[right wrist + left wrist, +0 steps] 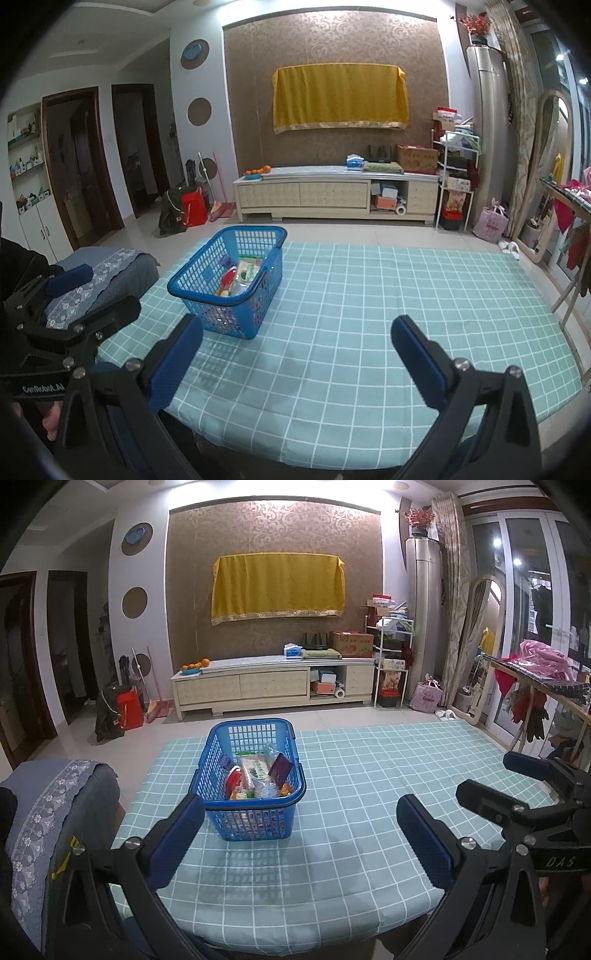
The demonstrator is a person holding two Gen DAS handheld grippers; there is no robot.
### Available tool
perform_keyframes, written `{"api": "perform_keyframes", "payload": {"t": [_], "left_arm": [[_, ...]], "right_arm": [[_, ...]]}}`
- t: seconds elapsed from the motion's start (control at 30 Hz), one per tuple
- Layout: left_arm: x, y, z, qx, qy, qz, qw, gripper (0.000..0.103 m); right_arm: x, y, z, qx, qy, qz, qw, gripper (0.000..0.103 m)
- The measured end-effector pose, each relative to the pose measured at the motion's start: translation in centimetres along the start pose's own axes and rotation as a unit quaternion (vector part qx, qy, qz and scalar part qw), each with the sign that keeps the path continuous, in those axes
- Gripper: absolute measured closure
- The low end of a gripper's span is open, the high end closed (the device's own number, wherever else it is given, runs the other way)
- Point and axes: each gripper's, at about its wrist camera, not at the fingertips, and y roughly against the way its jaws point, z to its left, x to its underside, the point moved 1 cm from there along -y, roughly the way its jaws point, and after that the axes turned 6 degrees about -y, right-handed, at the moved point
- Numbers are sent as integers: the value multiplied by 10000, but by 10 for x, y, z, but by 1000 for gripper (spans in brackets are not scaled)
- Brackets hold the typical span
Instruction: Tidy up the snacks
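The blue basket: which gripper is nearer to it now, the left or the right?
Left. The left gripper is open just before the blue basket, one finger beside its near corner. The right gripper, also open, is off to the basket's right.

Bright ceiling light at twelve o'clock washes out the upper wall. The basket [248, 779] casts a soft shadow toward six. Fisheye bends the edges; corners vignette black.

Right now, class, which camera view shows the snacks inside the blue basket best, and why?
The left wrist view: it looks down into the blue basket from close in, showing the snacks spread out. In the right wrist view the basket sits off to the left and its wall hides part of the snacks.
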Motion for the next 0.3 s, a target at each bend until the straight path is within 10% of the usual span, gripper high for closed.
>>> {"api": "perform_keyframes", "payload": {"t": [0.3], "left_arm": [[0, 2, 2, 26, 1, -61, 10000, 0]], "right_arm": [[1, 0, 2, 52, 17, -37, 10000, 0]]}}
